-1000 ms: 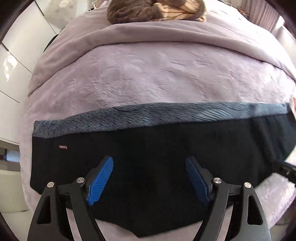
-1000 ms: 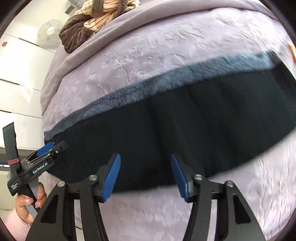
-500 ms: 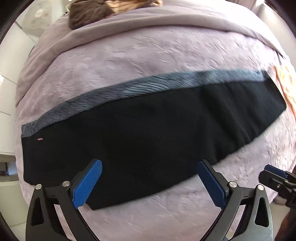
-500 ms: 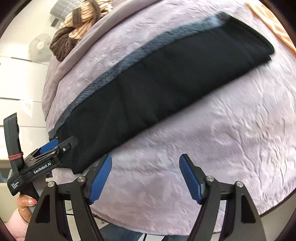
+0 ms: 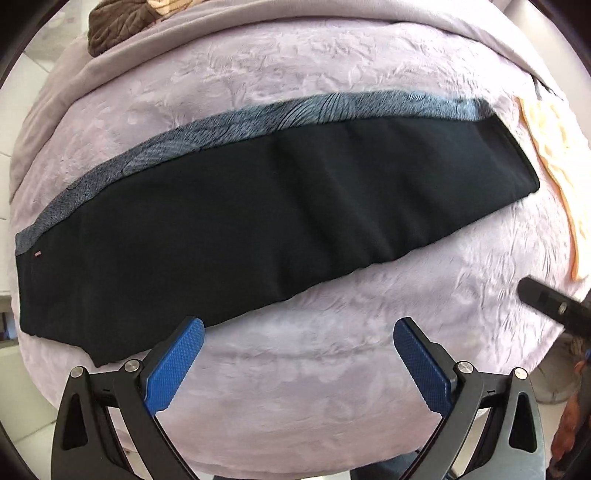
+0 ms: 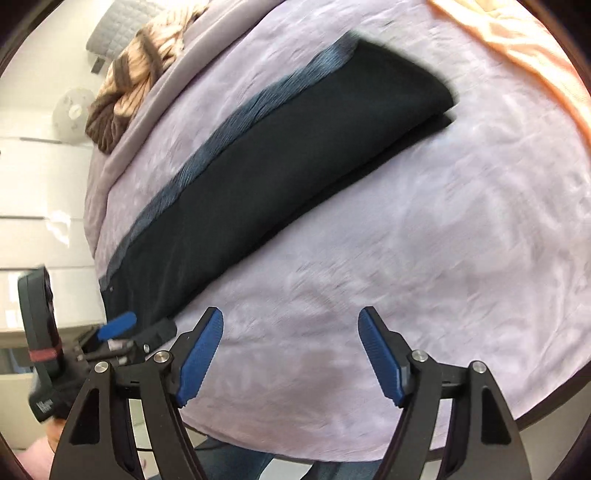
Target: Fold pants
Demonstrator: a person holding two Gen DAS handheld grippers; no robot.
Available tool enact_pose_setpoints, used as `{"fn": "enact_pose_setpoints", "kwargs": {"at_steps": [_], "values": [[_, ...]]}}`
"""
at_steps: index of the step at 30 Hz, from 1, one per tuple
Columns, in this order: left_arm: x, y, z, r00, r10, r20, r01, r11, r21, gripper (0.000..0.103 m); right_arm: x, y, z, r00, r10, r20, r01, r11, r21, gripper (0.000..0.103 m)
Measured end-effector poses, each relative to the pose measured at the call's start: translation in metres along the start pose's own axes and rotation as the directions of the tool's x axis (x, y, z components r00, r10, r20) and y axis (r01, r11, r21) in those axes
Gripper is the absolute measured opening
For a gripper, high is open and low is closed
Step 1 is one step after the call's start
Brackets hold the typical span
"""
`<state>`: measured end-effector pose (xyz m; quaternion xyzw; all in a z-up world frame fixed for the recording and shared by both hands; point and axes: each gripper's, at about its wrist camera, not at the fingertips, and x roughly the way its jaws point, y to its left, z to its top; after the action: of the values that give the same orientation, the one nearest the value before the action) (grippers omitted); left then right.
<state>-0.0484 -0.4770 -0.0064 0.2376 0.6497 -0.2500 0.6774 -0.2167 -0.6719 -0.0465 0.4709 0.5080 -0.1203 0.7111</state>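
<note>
Black pants (image 5: pixel 258 214) lie flat on the lilac bedspread (image 5: pixel 332 369) as one long strip, folded lengthwise, with a grey-blue fleecy band (image 5: pixel 258 114) along the far edge. In the right wrist view the pants (image 6: pixel 277 184) run diagonally from lower left to upper right. My left gripper (image 5: pixel 297 363) stands open over bare bedspread just in front of the pants, nothing between its fingers. My right gripper (image 6: pixel 291 354) is also open and empty above the bedspread (image 6: pixel 406 258), apart from the pants. The left gripper's body (image 6: pixel 92 343) shows at the pants' lower left end.
A brown and striped garment (image 5: pixel 122 26) lies at the far end of the bed. An orange cloth (image 5: pixel 554 155) lies at the right, past the pants' end. White cabinets (image 6: pixel 37 184) stand beyond the bed's left side. The bed's near edge runs just under both grippers.
Both grippers opened wider and drew back off the pants toward the bed's near edge; the pants now lie farther away and free. The right gripper shifted right along the bed.
</note>
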Motion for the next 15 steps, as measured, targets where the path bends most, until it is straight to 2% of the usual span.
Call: {"fn": "enact_pose_setpoints", "kwargs": {"at_steps": [2, 5, 7, 9, 12, 15], "values": [[-0.002, -0.005, 0.006, 1.0, 0.009, 0.015, -0.009, 1.0, -0.025, 0.103, -0.009, -0.015, 0.014, 0.999, 0.008, 0.033, -0.009, 1.0, 0.027, 0.079], [-0.003, -0.01, 0.017, 0.999, 0.036, 0.027, -0.035, 0.998, -0.054, 0.103, -0.018, -0.046, 0.04, 0.994, 0.028, 0.106, -0.042, 0.991, 0.13, 0.076], [-0.004, -0.009, 0.024, 0.998, 0.051, 0.034, -0.049, 0.996, -0.078, 0.103, -0.015, -0.068, 0.059, 0.991, 0.06, 0.12, -0.085, 0.972, 0.218, 0.047], [-0.006, -0.008, 0.033, 0.997, 0.063, 0.047, -0.059, 0.994, -0.093, 0.103, -0.009, -0.082, 0.071, 0.988, 0.079, 0.132, -0.112, 0.957, 0.268, 0.04], [-0.005, -0.006, 0.041, 0.995, 0.083, 0.064, -0.076, 0.992, -0.099, 0.103, -0.002, -0.092, 0.082, 0.982, 0.117, 0.151, -0.158, 0.941, 0.3, 0.016], [0.009, -0.004, 0.045, 0.994, 0.094, 0.049, -0.089, 0.991, -0.097, 0.103, 0.003, -0.095, 0.082, 0.981, 0.109, 0.162, -0.155, 0.938, 0.31, 0.013]]}}
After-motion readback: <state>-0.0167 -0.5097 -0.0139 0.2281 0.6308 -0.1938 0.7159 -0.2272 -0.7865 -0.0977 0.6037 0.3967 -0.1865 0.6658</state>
